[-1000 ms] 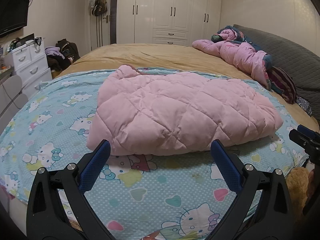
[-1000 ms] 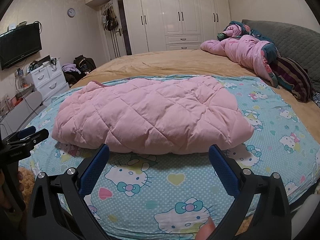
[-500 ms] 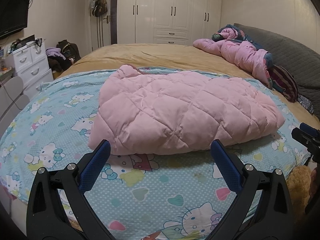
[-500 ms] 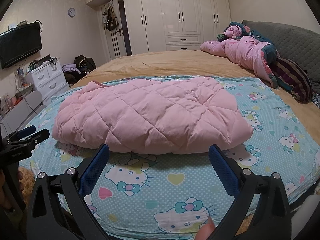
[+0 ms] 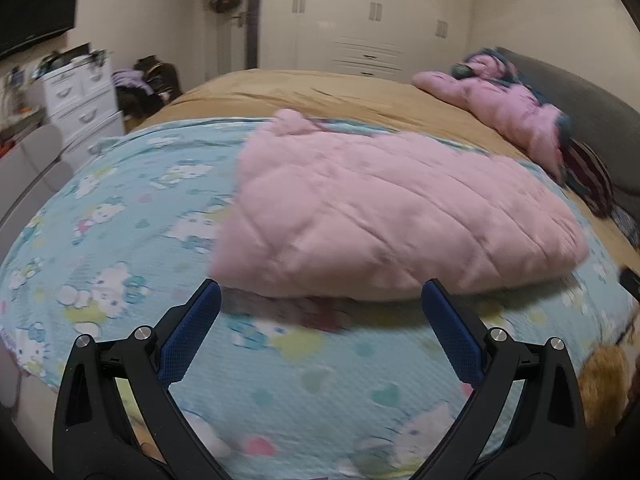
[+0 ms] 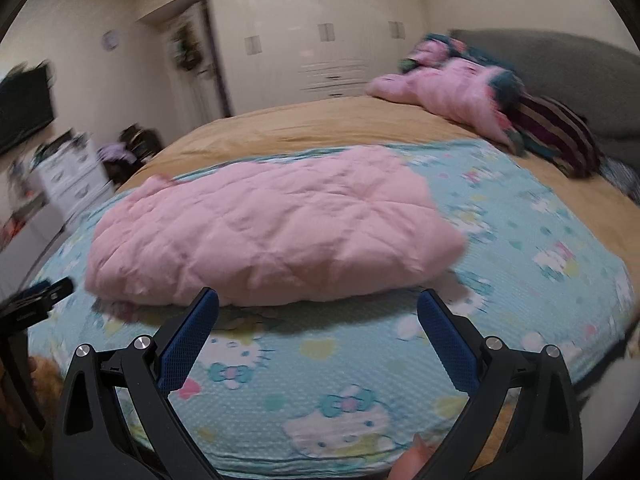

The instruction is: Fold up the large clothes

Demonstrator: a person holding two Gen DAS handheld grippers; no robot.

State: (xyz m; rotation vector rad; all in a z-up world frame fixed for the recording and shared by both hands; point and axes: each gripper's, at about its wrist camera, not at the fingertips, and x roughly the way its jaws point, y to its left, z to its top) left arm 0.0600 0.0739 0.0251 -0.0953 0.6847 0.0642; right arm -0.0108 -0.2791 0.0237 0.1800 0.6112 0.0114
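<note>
Pink quilted padding fills the middle of both your views: the folded pink coat lies on the cat-print sheet just ahead of the jaws, its near edge a little beyond the blue pads and touching neither. Your left gripper has its jaws spread wide with nothing between them but the sheet; your right gripper is spread the same way, also empty. In the right view your left gripper's black tip pokes in left of the jaws, beside the coat's end; small white lettering on it is too blurred to read. The sheet's print shows white cartoon cats with bows and hearts, no legible words. Beyond the coat lies the tan bedspread, and far to the right of the jaws a second pink garment is heaped against the grey headboard. Far left stands a white drawer chest; its drawers are shut, contents hidden.
</note>
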